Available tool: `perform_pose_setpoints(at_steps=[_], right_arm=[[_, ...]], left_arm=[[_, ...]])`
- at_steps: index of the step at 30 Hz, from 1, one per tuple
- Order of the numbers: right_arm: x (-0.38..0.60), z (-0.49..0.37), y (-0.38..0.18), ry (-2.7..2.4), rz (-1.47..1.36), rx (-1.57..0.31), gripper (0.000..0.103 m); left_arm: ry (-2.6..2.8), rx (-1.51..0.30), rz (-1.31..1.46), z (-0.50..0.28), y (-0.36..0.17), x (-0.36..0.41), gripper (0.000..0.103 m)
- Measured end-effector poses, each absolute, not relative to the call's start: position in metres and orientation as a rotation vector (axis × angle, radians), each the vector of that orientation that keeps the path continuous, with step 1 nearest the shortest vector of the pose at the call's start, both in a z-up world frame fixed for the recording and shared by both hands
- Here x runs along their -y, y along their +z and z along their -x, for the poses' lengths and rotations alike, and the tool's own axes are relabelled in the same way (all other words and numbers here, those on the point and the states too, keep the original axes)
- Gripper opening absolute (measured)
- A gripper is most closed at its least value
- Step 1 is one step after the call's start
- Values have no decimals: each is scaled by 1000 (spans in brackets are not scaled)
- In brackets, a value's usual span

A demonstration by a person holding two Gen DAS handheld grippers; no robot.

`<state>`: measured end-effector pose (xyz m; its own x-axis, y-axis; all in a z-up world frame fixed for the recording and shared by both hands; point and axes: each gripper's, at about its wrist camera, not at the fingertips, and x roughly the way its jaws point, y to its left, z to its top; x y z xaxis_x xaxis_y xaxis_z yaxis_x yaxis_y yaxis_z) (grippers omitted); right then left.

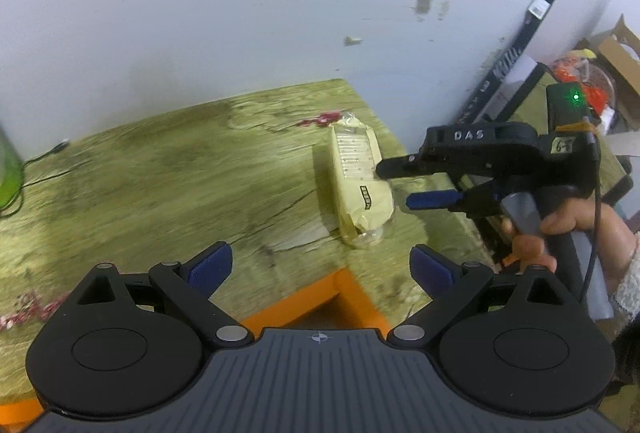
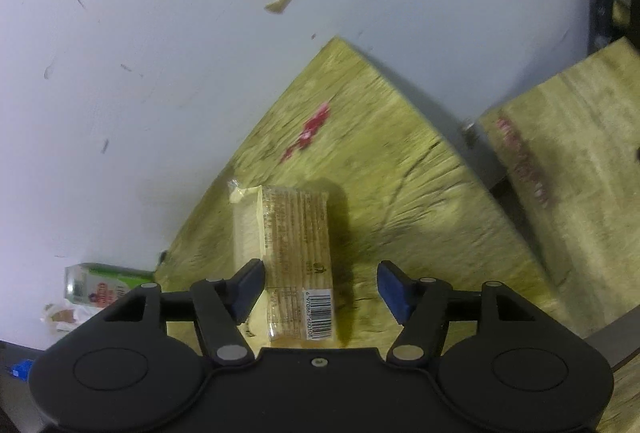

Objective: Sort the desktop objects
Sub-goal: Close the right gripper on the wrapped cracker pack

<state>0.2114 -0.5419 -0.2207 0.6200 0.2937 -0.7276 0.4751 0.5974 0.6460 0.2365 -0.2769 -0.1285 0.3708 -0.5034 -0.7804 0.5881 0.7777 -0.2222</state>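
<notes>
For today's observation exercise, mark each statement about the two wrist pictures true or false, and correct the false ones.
1. The cracker packet lies on the wooden table. True.
2. The left tongs grip the packet. False: they are open and empty.
3. An orange bin sits below the left tongs. True.
4. The right tongs are shut tight. False: the packet lies between open pads.

Both wrist views look down, sharing the cracker packet [image 1: 360, 185].
</notes>
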Motion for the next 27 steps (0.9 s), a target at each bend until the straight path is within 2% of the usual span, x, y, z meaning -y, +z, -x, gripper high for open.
perform_pose_setpoints(at_steps=[12, 17, 18, 23, 26, 27], right_arm=[[549, -210, -198, -272, -703, -977, 60], [554, -212, -185, -248, -788, -919, 61], [555, -214, -184, -234, -813, -915, 66], [549, -231, -194, -219, -811, -975, 66], [548, -234, -206, -203, -858, -1004, 62], [549, -234, -210, -192, -877, -1012, 56]], left_arm=[[-774, -960, -83, -239, -135, 312, 97], [-782, -960, -79, -242, -139, 319, 97], [-785, -959, -77, -244, -139, 321, 97], [-799, -959, -77, -246, -143, 329, 97], [-813, -957, -87, -246, -146, 335, 97], [-818, -956, -89, -246, -147, 337, 97]])
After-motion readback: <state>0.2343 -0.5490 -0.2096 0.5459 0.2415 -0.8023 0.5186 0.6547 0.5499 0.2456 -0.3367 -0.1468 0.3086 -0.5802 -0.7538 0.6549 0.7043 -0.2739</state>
